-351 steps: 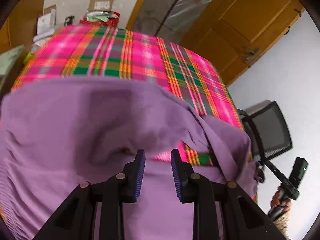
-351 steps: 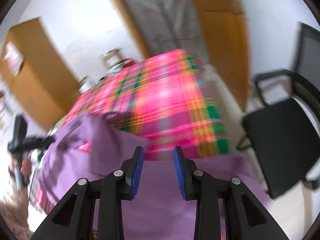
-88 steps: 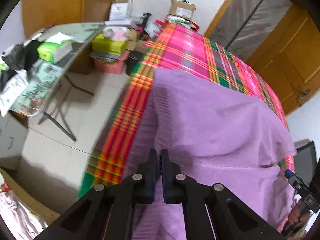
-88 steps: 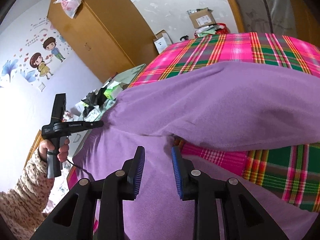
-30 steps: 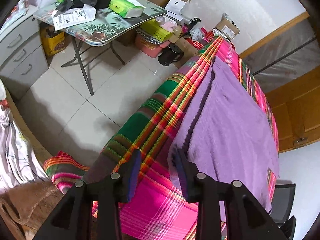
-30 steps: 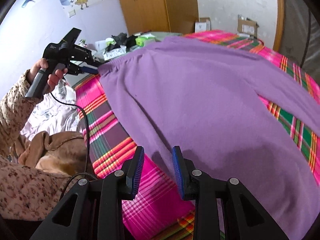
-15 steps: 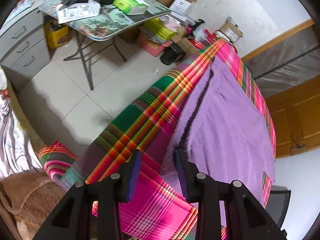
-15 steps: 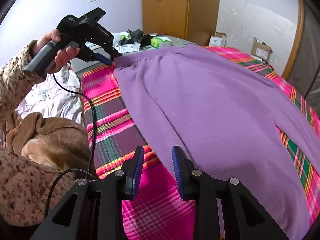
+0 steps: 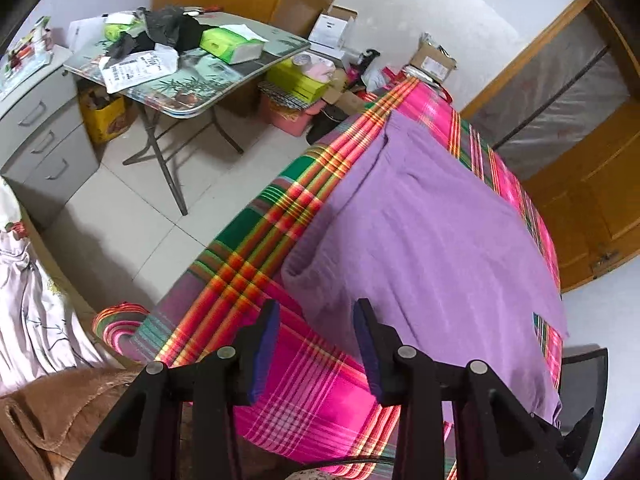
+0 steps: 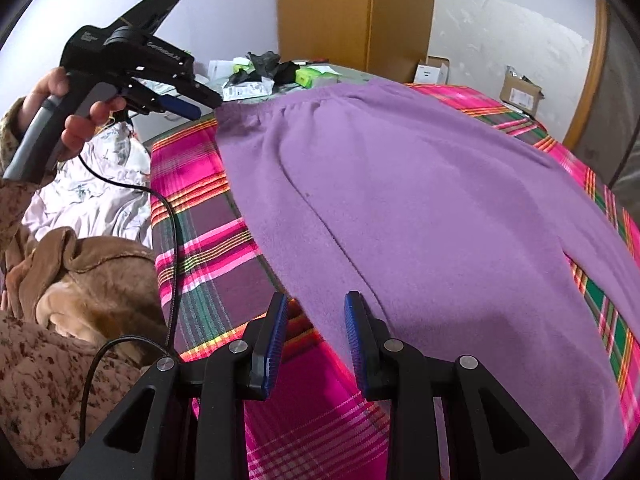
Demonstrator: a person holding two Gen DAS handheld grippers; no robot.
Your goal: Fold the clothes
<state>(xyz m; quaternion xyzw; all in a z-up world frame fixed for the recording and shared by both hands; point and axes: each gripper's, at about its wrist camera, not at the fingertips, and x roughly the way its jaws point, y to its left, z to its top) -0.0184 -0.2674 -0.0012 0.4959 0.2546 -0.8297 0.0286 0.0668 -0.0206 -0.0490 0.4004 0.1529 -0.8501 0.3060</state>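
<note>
- Left wrist view: purple garment [image 9: 432,240] spread flat across plaid cloth [image 9: 248,268], one near corner curled into a soft roll, upper edge creased.
- Left gripper [image 9: 316,332] parted wide, holding nothing, hovering above bare plaid just short of that curled corner.
- Right wrist view: right gripper [image 10: 314,328] likewise wide and empty, poised over the garment's near hem [image 10: 320,328].
- Left hand [image 10: 76,120] wrapped around the grey pistol grip, raised beside the far corner.
- Fleecy, matte knit; bright pink-green-orange checks; blue ribbed pads [image 10: 274,338] on black fingers.
</note>
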